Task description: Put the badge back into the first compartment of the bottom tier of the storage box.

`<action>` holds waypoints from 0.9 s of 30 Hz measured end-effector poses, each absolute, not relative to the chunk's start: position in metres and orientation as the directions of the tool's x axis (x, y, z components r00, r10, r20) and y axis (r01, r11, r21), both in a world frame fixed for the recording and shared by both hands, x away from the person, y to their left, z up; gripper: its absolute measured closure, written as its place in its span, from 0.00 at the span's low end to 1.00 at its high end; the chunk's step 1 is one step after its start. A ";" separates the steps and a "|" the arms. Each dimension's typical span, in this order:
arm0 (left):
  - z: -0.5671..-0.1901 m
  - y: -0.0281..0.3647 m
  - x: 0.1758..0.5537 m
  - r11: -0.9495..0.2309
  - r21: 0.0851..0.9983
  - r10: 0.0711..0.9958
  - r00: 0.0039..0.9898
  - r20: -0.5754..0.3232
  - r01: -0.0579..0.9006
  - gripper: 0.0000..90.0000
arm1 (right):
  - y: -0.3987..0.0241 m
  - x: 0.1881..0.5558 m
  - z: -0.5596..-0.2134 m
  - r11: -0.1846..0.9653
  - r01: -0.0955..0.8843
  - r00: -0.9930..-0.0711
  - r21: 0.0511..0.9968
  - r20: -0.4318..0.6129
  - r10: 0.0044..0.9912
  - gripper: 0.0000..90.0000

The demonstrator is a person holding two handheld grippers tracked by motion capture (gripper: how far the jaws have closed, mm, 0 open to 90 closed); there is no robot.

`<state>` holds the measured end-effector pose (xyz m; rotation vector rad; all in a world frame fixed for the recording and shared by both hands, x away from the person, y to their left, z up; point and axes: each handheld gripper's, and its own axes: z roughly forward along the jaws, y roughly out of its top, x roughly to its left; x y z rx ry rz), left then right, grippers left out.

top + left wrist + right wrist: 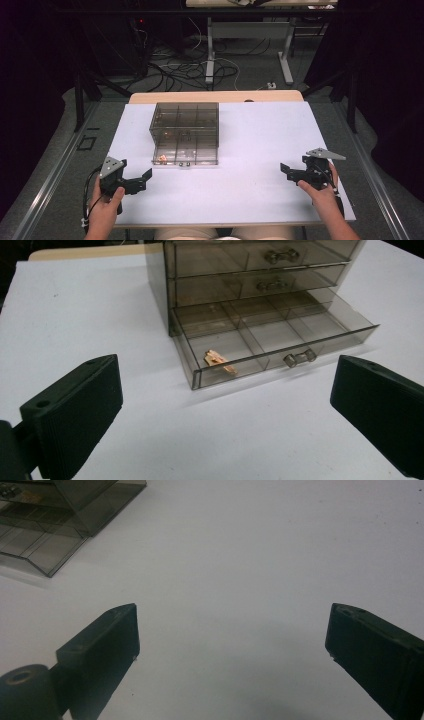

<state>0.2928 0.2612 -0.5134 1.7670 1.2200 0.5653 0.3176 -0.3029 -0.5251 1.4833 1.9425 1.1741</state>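
**Two grippers at rest, drawer unit with bottom drawer out**

Left gripper (pixel 142 181) — held in the person's left hand (pixel 102 210) at the near left of the desk (pixel 250 140); jaws spread wide, nothing between them. Its own view looks across bare desk at the drawer unit, near but not touching.

Right gripper (pixel 286 170) — held in the right hand (pixel 322 195) at the near right, jaws likewise wide apart and empty, pointing inward over bare white surface, well apart from the unit.

Drawer unit (pixel 185 127) — smoky translucent plastic, three drawers stacked, standing left of centre toward the far side of the desk. The two upper drawers are pushed in.

Bottom drawer (pixel 280 340) — pulled out toward the person, divided into compartments, with a small clear handle (pixel 300 358) at the middle of its front.

Small orange piece (pixel 220 361) — lies in the front compartment at the left of the handle in the left gripper view, close to the front wall; its kind is too small to tell.
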 end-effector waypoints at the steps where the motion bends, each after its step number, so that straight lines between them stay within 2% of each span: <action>1: -0.514 0.262 0.294 -0.115 0.859 0.906 0.407 -0.114 0.499 0.01 | -0.303 0.318 -0.525 0.070 0.567 -0.338 0.821 0.154 0.928 0.07; 27: -0.529 0.278 0.301 -0.104 0.824 0.919 0.370 -0.134 0.557 0.01 | -0.308 0.321 -0.529 0.056 0.587 -0.325 0.808 0.172 0.930 0.07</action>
